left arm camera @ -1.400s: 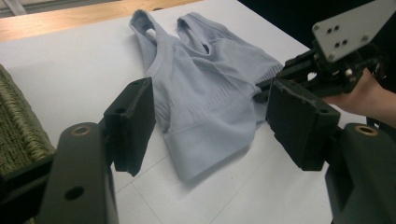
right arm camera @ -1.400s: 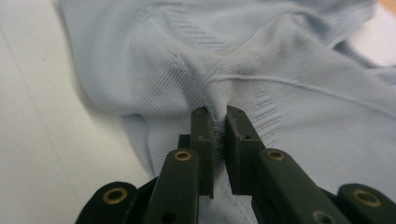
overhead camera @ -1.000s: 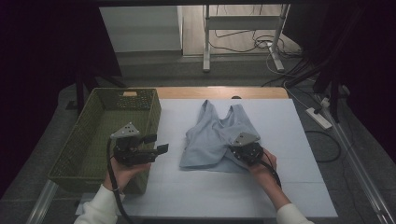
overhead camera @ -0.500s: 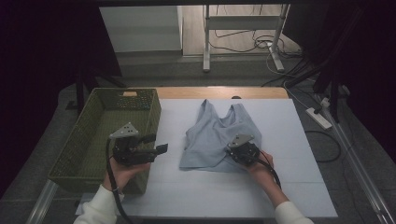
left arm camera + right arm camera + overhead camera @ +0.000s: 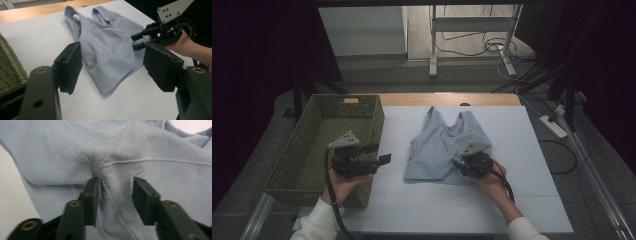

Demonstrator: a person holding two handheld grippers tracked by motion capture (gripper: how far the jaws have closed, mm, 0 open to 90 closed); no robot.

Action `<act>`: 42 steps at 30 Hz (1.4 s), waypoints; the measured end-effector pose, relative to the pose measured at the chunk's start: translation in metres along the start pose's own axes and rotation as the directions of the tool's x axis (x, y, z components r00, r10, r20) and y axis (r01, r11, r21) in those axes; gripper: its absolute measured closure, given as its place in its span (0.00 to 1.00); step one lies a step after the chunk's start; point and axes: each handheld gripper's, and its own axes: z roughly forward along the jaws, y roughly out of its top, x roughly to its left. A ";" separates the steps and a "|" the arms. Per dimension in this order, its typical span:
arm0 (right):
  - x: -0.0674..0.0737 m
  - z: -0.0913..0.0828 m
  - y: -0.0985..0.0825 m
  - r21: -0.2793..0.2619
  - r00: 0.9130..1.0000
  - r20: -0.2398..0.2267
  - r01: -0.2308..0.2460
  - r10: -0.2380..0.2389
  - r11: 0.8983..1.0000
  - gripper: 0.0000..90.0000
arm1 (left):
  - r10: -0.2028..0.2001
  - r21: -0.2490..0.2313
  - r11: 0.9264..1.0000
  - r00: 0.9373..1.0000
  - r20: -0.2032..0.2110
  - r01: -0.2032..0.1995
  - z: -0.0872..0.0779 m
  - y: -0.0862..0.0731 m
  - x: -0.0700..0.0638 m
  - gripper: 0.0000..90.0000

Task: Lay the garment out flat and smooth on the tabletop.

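A pale blue sleeveless top (image 5: 439, 142) lies flat on the white table, straps toward the far side. My right gripper (image 5: 458, 164) rests at its lower right hem. In the right gripper view its jaws (image 5: 115, 187) have just been opening and stand apart, with a raised ridge of the top's fabric (image 5: 150, 145) between them, not pinched. My left gripper (image 5: 379, 153) hovers beside the basket, left of the top, open and with nothing held. From the left gripper view, the top (image 5: 107, 47) lies beyond those jaws (image 5: 113, 61), and the right gripper (image 5: 136, 41) sits at its right edge.
A green woven basket (image 5: 377, 120) stands at the table's left edge, close to my left hand; its wall (image 5: 10, 65) shows in the left gripper view. A wooden strip (image 5: 447, 99) runs along the table's far edge. Cables and a metal stand lie on the floor beyond.
The right gripper has edged slightly left at the top's hem. The left gripper and the lie of the top look the same.
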 end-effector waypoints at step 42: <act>0.023 -0.029 -0.013 -0.024 0.994 -0.099 0.050 -0.052 0.998 0.40 | 0.001 0.019 1.000 1.000 -0.001 -0.001 0.006 -0.003 -0.001 0.35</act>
